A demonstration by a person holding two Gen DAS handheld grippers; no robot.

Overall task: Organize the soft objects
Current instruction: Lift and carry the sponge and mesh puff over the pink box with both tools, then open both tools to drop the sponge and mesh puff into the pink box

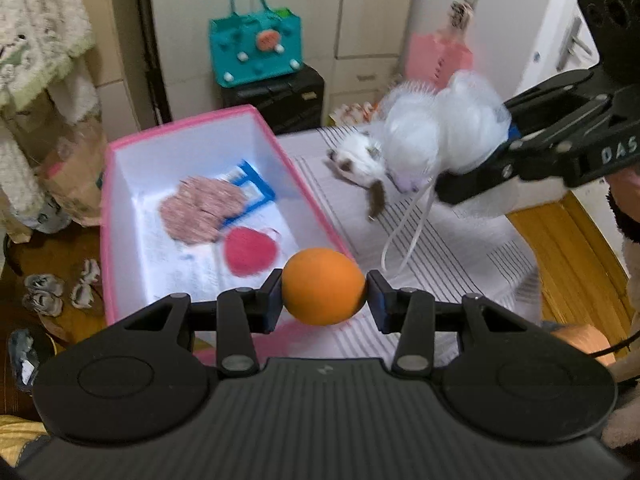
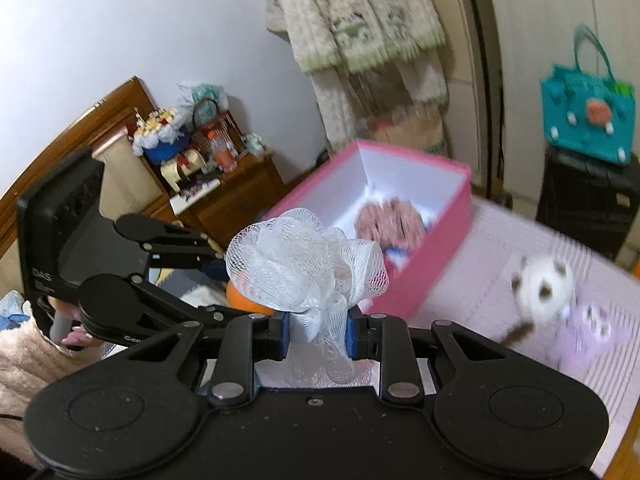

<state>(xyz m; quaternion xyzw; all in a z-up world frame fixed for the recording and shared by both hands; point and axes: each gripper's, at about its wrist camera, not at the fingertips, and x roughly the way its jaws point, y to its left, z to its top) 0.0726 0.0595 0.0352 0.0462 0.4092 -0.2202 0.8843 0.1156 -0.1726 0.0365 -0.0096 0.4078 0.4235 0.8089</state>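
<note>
Left claw (image 1: 324,294) grips orange ball (image 1: 323,286); right claw (image 2: 316,334) clamps white mesh pouf (image 2: 306,266).

Left gripper (image 1: 323,287) clamps orange ball (image 1: 324,286) just above pink box (image 1: 120,184) corner. Right gripper (image 1: 472,160) pinches white mesh pouf (image 1: 440,132) over striped cloth (image 1: 440,248).

orange ball (image 1: 324,286): round, smooth, held between fingers above box's near corner | white mesh sponge (image 2: 306,266): puffy, clamped, lifted | pink box (image 1: 120,184): open, at desk's left edge, holding pink puff (image 1: 200,208), red pouch (image 1: 250,250) | spotted plush (image 2: 544,284): on desk, blurred
</note>
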